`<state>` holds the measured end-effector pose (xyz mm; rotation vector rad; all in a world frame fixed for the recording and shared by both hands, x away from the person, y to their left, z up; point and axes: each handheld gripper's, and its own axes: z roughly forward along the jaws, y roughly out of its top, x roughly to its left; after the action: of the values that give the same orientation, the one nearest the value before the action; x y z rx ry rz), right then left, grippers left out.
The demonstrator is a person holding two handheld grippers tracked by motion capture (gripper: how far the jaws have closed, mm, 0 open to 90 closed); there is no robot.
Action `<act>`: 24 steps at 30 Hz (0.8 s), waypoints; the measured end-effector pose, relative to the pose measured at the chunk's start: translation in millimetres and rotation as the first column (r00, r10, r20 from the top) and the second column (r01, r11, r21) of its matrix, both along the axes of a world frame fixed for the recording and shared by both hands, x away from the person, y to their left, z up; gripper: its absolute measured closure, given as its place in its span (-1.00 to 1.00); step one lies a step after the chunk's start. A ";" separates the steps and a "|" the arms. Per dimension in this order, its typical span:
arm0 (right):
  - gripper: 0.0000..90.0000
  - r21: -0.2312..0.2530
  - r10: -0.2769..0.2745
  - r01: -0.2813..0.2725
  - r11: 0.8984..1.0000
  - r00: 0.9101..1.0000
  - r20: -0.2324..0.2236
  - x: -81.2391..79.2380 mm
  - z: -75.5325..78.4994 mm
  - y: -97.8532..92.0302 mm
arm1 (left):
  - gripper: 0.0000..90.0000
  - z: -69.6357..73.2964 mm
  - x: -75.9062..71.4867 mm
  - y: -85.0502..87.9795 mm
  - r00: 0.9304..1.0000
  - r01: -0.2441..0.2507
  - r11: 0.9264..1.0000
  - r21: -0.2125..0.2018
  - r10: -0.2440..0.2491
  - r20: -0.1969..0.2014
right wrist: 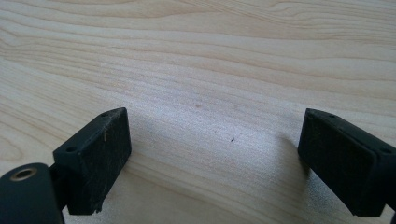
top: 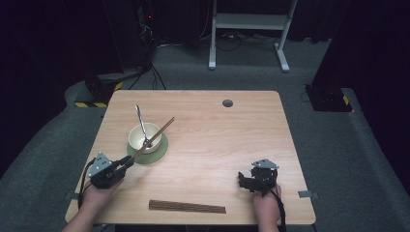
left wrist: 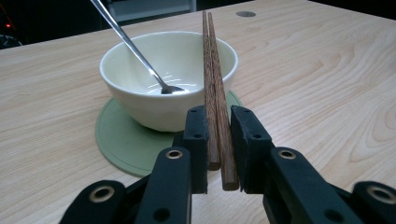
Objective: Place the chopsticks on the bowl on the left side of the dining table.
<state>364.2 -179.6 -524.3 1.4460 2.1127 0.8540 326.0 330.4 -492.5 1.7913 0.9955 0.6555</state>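
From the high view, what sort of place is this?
Likely a lab or recording room with a staged table setting. A wooden table stands on grey carpet amid dark surroundings, with hazard-striped equipment bases at its far corners and a white desk frame with cables behind.

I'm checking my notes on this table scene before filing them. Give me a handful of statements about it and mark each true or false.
1. The left gripper is shut on a pair of wooden chopsticks. True.
2. The chopsticks lie flat on the table. False: their far ends rise over the rim of the bowl.
3. A metal spoon leans in the bowl. True.
4. The bowl stands straight on the bare wood. False: it sits on a green coaster.
5. The right gripper holds a chopstick. False: its fingers are spread open over bare table.
6. A dark slatted mat lies near the table's front edge. True.
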 end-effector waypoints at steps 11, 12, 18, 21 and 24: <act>-0.80 0.000 0.003 -0.003 1.000 1.000 -0.001 0.0 0.1 0.1 | 0.49 -0.9 0.7 -0.5 1.000 -0.027 0.999 0.024 0.027 0.002; -0.80 0.001 0.003 -0.003 1.000 1.000 -0.001 0.0 0.1 0.0 | 0.48 -0.4 0.8 -0.1 0.999 -0.037 0.999 0.025 0.037 0.006; -0.80 0.000 0.003 -0.003 1.000 1.000 -0.001 0.0 0.1 0.0 | 0.42 1.1 0.8 3.0 0.996 -0.085 0.996 0.036 0.084 0.023; -0.80 0.001 0.003 -0.003 1.000 1.000 -0.001 0.0 0.1 0.0 | 0.41 1.5 0.6 4.0 0.994 -0.106 0.993 0.043 0.104 0.031; -0.80 0.000 0.003 -0.003 1.000 1.000 -0.001 0.0 0.1 0.0 | 0.40 0.9 1.8 7.0 0.990 -0.142 0.988 0.053 0.141 0.031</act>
<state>364.2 -179.6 -524.2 1.4438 2.1165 0.8551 327.8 337.4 -491.6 1.7659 1.1028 0.8002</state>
